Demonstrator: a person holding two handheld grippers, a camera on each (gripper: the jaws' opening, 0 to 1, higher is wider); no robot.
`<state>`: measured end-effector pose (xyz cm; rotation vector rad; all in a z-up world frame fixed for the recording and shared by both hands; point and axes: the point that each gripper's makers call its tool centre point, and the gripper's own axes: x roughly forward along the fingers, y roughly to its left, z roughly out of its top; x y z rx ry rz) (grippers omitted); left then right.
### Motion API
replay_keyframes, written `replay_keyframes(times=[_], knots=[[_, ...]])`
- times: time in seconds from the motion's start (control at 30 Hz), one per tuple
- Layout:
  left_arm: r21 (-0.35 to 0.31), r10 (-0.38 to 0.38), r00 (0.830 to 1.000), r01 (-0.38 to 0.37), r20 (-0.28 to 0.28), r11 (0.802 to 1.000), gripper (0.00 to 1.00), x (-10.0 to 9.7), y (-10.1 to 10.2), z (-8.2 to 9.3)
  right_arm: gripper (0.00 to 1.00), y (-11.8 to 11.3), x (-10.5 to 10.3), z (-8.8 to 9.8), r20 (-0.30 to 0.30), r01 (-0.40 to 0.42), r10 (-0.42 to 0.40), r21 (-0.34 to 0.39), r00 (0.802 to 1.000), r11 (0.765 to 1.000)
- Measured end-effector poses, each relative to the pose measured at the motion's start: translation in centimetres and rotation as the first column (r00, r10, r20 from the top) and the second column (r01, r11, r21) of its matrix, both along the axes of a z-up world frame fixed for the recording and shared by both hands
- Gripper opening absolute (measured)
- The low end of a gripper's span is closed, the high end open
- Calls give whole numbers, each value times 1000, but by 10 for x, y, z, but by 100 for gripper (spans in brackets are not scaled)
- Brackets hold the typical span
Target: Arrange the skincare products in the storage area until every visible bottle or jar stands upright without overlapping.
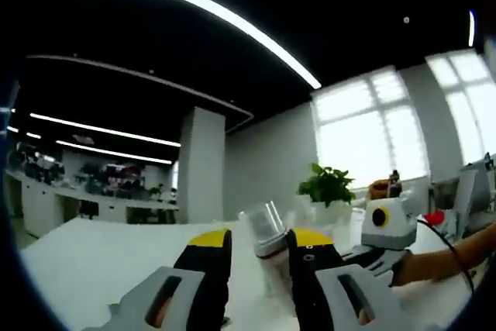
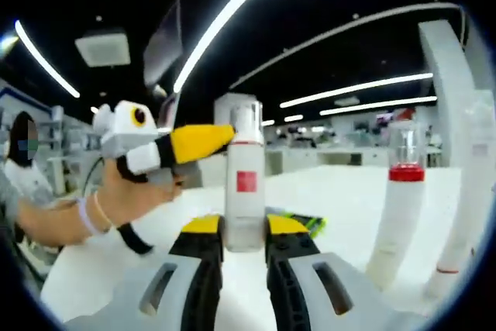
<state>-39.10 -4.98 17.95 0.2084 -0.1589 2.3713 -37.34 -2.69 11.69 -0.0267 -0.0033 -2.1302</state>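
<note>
The right gripper has its two black, yellow-tipped jaws pressed against the lower body of a tall white pump bottle with a small red square label, one jaw on each side; the bottle stands upright between them with its clear cap at 12 o'clock. Just behind the jaws, at about 2 o'clock, a dark flat item with a green edge lies on the white tabletop. Farther out at 3 o'clock a slim white bottle with a red collar and clear cap stands leaning in the fisheye view, and at its right another tall white bottle with a thin red line near its base rises along the edge. At 9 o'clock the left gripper enters this view, held in a person's hand (thin bands circle the wrist), its yellow tip reaching to the neck of the pump bottle; I cannot tell whether it touches.

In the left gripper view, the left gripper has its jaws apart, and a white bottle with a clear cap sits tilted between the yellow tips, close to the jaw at its right; a grip is not evident from here. At 3 o'clock the right gripper's grey body rests near the tabletop, a forearm behind it. Beyond, at 1 o'clock, a green leafy plant stands before bright windows.
</note>
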Motion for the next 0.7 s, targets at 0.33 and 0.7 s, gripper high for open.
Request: replay_keyframes(times=[0.33, 0.7], knots=[[-8, -29, 994, 30, 104, 1000, 25, -7, 3, -18, 18, -1, -10, -17, -66, 75, -66, 153, 996, 985], [-70, -51, 993, 59, 111, 996, 22, 0, 12, -26, 19, -2, -10, -31, -70, 80, -65, 229, 995, 970]])
